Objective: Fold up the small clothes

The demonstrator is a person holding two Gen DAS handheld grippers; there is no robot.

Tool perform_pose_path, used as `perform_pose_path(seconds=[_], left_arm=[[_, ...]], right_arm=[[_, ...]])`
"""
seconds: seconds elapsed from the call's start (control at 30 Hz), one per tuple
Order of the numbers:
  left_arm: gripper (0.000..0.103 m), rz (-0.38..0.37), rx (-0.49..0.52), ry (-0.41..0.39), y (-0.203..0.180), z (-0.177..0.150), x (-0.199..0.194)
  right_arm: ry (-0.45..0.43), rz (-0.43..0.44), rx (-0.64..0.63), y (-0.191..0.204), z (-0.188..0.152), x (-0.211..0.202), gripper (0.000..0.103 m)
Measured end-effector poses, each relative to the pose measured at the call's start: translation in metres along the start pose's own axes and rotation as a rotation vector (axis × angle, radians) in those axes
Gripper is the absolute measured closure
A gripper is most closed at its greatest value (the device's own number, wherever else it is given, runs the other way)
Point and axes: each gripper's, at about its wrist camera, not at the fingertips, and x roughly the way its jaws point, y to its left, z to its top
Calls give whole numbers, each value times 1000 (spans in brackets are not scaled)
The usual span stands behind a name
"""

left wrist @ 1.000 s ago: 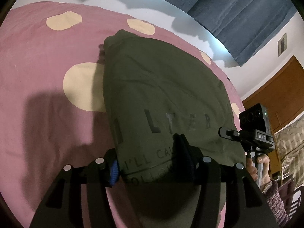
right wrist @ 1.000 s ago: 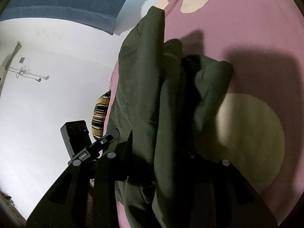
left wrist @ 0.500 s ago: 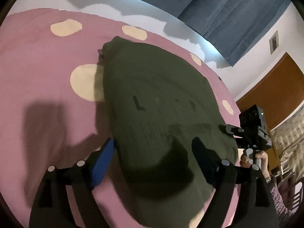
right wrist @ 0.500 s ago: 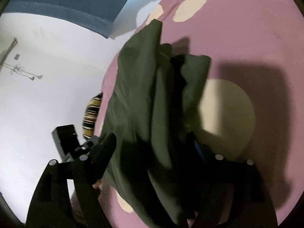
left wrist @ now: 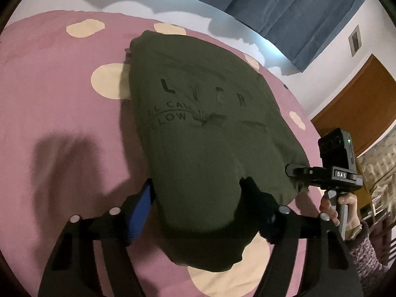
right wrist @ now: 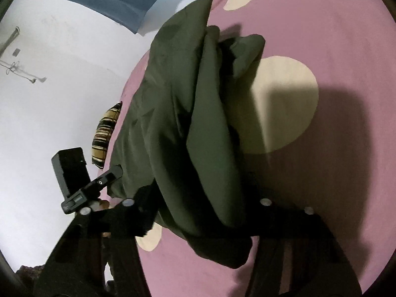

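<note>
Two grippers flank one olive green shirt (left wrist: 198, 133), which lies partly folded on a pink bedspread (left wrist: 54, 113) with cream dots. Printed side is up; the near hem bulges toward the left wrist camera.

Left gripper (left wrist: 198, 198): jaws apart, one either side of the near hem, and they have just been closing after a wider spread. Cloth lies between them, but I see no pinch yet. Its blue pad (left wrist: 139, 212) sits at the hem's left edge.

Right gripper (right wrist: 198, 212): jaws have likewise just been closing, with a thick bunch of layers draped between them. The view is dark there, so I cannot tell whether the pads are pressing on the cloth.

Judgement: the step in hand looks like regrasping the near edge for another fold. To do it well:
- close each gripper on all layers at the hem, not just the top one;
- keep both grips level so the fold line stays straight;
- lift only slightly, so the loose bunch on the right side does not unroll.

Risk: the uneven bunch on the right may skew the fold.
</note>
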Motion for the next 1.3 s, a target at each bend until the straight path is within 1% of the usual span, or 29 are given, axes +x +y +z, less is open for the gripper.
perform_pose_path(seconds=[0.03, 0.1, 0.13, 0.23, 0.33, 0.37, 0.47, 0.7, 0.83, 0.9, 1.0, 1.07, 1.13, 1.17, 1.3], left_arm=[[37, 5, 6, 1, -2, 1, -1], [40, 14, 15, -2, -5, 2, -5], [42, 17, 17, -2, -6, 3, -7], [44, 21, 10, -1, -8, 6, -15], [45, 14, 5, 0, -7, 2, -24], [45, 10, 11, 4, -7, -1, -26], [45, 20, 28, 21, -6, -9, -23], [44, 25, 56, 3, -5, -17, -17], [42, 27, 59, -8, -3, -18, -15], [40, 26, 55, -15, -3, -18, -15], [35, 26, 38, -21, -1, -19, -13], [27, 32, 16, -28, 3, -19, -12], [24, 36, 4, -37, 4, -20, -13], [21, 47, -1, -45, 5, -20, -14], [19, 104, 20, -80, -1, -24, -21]], right_arm=[[1, 16, 7, 1, -1, -1, 67], [-1, 51, 22, 3, 2, -1, 72], [-5, 53, 17, 6, 1, -2, 74], [-14, 56, -1, 21, -2, -5, 77], [-17, 93, 4, 27, -7, -6, 78], [-15, 109, 8, 27, -10, -6, 78], [-5, 116, 16, 21, -19, -3, 78], [-5, 181, 92, -5, -23, 9, 77], [-15, 214, 105, -12, -28, 12, 77], [-17, 217, 103, -14, -29, 11, 77], [-20, 238, 114, -23, -29, 6, 76], [-29, 253, 114, -27, -30, 4, 76], [-39, 263, 120, -27, -31, 2, 72], [-48, 273, 128, -33, -34, -4, 71], [-88, 292, 155, -40, -42, -14, 62]])
